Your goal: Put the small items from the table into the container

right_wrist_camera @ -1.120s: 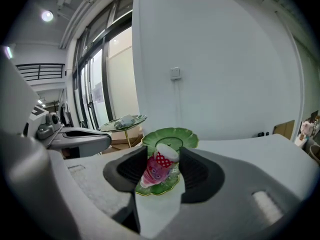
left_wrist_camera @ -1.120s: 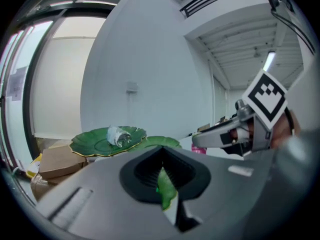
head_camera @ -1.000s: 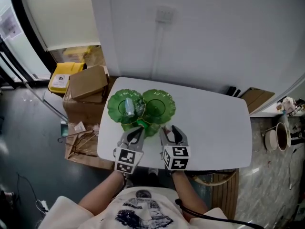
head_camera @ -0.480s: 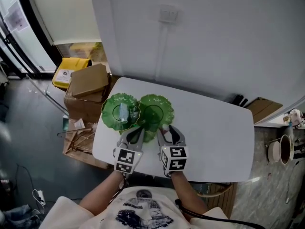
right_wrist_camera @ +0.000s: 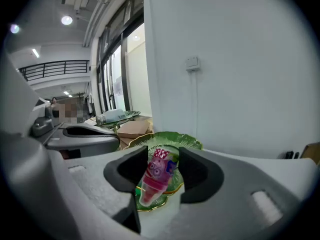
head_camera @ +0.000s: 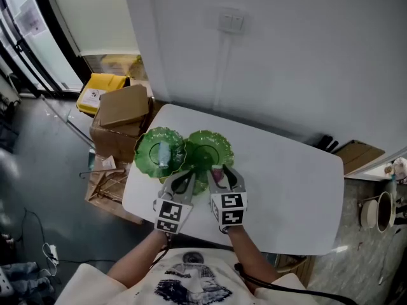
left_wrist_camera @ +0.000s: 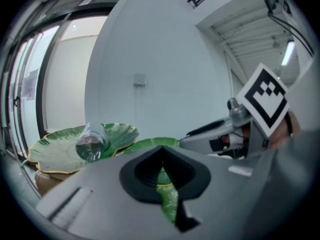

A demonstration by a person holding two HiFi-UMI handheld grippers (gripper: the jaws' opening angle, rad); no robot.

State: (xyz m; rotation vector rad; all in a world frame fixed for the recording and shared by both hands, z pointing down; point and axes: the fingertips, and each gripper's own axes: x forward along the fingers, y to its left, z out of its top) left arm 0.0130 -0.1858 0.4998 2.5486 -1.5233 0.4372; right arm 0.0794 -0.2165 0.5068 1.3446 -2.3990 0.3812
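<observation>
Two green leaf-shaped dishes stand on the left of the white table (head_camera: 286,183). The left dish (head_camera: 147,161) has a small clear jar (head_camera: 162,151) lying in it, and the jar (left_wrist_camera: 91,145) shows on its side in the left gripper view. My right gripper (head_camera: 219,175) is shut on a pink printed packet (right_wrist_camera: 156,176), just short of the right dish's (head_camera: 213,146) near rim. My left gripper (head_camera: 183,182) is beside it with its jaws together on a thin strip of green dish rim (left_wrist_camera: 170,204).
A white wall with a switch plate (head_camera: 230,21) runs right behind the table. Cardboard boxes (head_camera: 121,107) and a yellow box (head_camera: 102,89) are stacked on the floor off the table's left edge. Another dish (right_wrist_camera: 114,115) shows far left in the right gripper view.
Both grippers have moved a little closer to the dishes, keeping side by side. The right one has rolled slightly, and the pink packet now shows between its jaws.
</observation>
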